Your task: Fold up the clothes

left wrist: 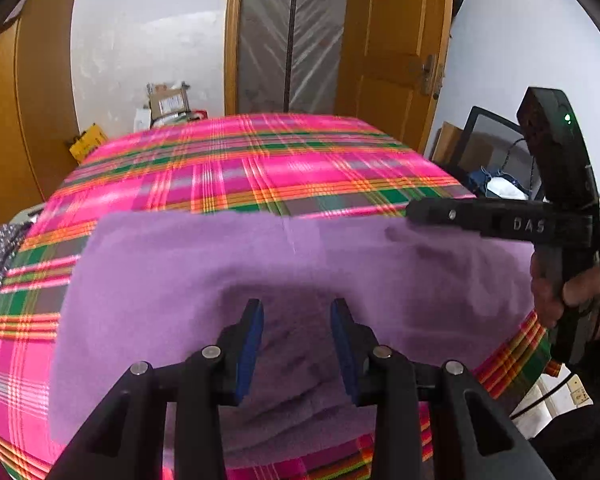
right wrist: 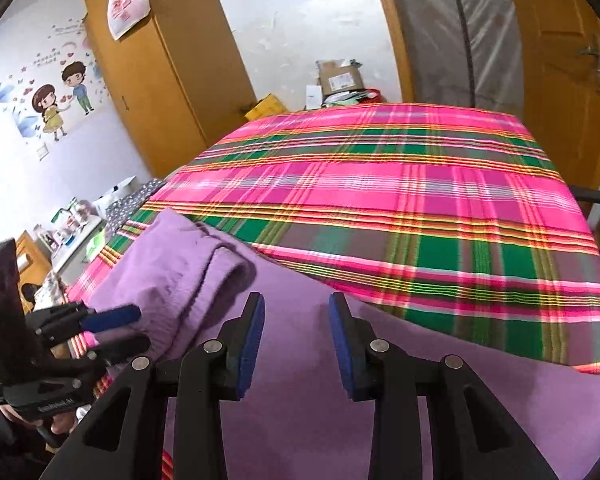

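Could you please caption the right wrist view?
Open right gripper above purple fleece garment on pink plaid bedspread.

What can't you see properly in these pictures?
- Left wrist view: the near edge of the purple garment is hidden behind the left gripper.
- Right wrist view: the garment runs off the bottom edge.
- Cardboard box label: too small to read.

A soft, matt, fleecy cloth is seen in the purple garment [left wrist: 228,280]. The plaid sheet [left wrist: 260,160] under it is made of smooth woven cloth with a slight sheen. The left gripper [left wrist: 297,344] is formed of matt black plastic, with blue foam-like pads [left wrist: 250,348] and bright metal pins. The door [left wrist: 396,56] is of glossy varnished wood. The curtain [left wrist: 292,32] is made of shiny, creased plastic film.
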The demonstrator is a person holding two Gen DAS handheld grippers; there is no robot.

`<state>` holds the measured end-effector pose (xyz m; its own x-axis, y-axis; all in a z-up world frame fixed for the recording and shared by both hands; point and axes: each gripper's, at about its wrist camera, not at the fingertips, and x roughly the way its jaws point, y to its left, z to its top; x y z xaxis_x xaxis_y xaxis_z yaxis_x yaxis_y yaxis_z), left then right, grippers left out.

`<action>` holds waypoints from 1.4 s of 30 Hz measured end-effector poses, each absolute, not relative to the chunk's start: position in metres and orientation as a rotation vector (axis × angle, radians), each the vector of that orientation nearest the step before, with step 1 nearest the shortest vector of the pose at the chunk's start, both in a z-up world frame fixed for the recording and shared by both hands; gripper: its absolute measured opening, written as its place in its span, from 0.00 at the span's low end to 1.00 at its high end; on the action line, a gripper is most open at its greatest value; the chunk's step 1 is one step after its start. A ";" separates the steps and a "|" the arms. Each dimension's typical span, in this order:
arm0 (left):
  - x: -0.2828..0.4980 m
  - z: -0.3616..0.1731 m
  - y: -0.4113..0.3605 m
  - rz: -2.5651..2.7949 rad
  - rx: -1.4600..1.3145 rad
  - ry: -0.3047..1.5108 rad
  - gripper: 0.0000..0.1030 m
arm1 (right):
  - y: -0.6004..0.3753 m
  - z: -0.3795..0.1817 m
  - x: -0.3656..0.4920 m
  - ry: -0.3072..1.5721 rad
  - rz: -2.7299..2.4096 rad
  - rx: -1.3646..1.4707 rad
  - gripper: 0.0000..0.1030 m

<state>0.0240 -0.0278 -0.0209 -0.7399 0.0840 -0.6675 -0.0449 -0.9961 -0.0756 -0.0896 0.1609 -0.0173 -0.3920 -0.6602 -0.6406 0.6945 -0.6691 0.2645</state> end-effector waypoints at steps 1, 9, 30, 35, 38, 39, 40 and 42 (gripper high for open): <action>0.021 -0.025 -0.027 2.856 -1.129 -0.080 0.34 | 0.160 -0.018 -0.091 0.061 -2.102 0.944 0.33; 0.015 -0.031 -0.030 2.835 -1.148 -0.099 0.34 | 0.159 -0.020 -0.100 0.061 -2.107 0.963 0.33; 0.020 -0.044 -0.019 2.827 -1.052 -0.040 0.36 | 0.255 -0.022 -0.094 -0.081 -2.355 1.015 0.34; 0.029 -0.028 -0.025 2.833 -0.993 -0.102 0.36 | 0.308 -0.023 -0.083 -0.152 -2.487 1.032 0.34; 0.030 -0.023 -0.028 2.829 -0.981 -0.118 0.36 | 0.342 -0.019 -0.076 -0.214 -2.559 1.025 0.34; 0.028 -0.027 -0.028 2.818 -1.002 -0.119 0.36 | 0.353 -0.019 -0.074 -0.239 -2.577 1.025 0.34; 0.026 -0.031 -0.028 2.810 -1.034 -0.117 0.36 | 0.364 -0.019 -0.073 -0.264 -2.594 1.024 0.35; 0.024 -0.036 -0.028 2.800 -1.071 -0.131 0.36 | 0.388 -0.019 -0.070 -0.324 -2.630 1.030 0.37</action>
<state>0.0235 -0.0285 -0.0359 -0.7366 0.1615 -0.6568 -0.0997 -0.9864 -0.1307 -0.0701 0.3878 -0.0192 -0.6989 -0.3531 -0.6219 0.1916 -0.9303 0.3128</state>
